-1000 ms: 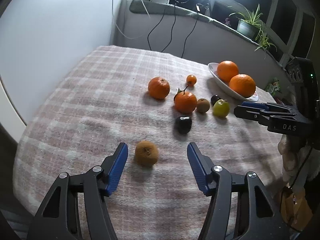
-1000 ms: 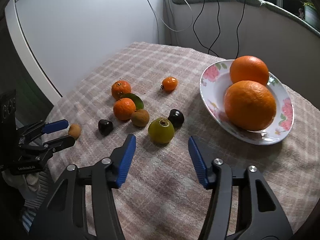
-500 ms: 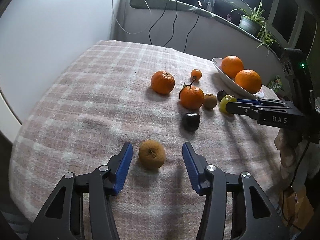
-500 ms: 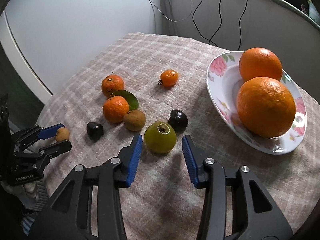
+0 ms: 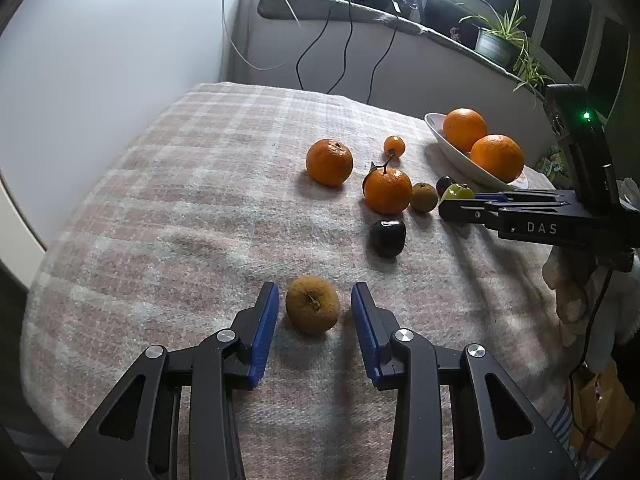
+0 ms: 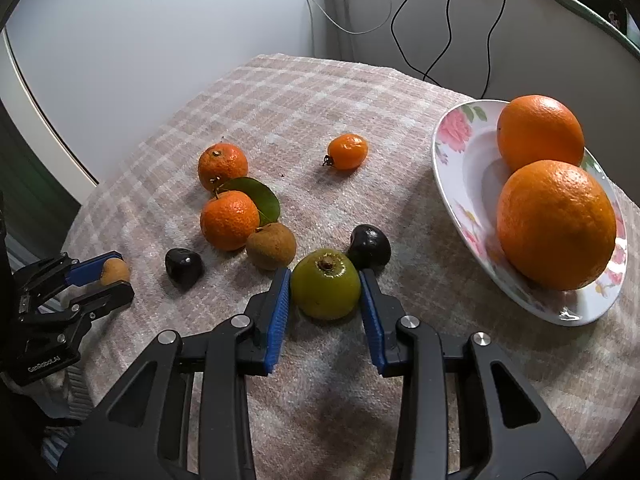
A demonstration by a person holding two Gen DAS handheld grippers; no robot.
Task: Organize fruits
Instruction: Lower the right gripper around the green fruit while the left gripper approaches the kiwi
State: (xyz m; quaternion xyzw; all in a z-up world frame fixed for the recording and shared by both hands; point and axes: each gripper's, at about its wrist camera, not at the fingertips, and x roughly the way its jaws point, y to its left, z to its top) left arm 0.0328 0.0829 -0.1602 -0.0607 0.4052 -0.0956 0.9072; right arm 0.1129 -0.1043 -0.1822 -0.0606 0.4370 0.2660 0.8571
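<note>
My left gripper [image 5: 314, 306] is open around a small brown fruit [image 5: 313, 310] on the checked cloth, with small gaps on both sides. My right gripper [image 6: 325, 286] has its blue pads touching both sides of a green fruit [image 6: 325, 284] that rests on the cloth. A flowered plate [image 6: 460, 152] at the right holds two big oranges [image 6: 556, 224]. Two mandarins [image 6: 229, 218], a kumquat [image 6: 347, 151], another brown fruit [image 6: 271, 246] and two dark fruits [image 6: 183, 263] lie loose between.
The round table is covered by a pink checked cloth [image 5: 180, 184]. A wall with hanging cables [image 5: 344, 48] stands behind it, and a sill with potted plants [image 5: 500, 40] runs at the back right. The table edge drops off at left and front.
Both grippers moved forward and narrowed. The left now straddles the brown fruit; the right has closed in on the green fruit until its pads touch it.
</note>
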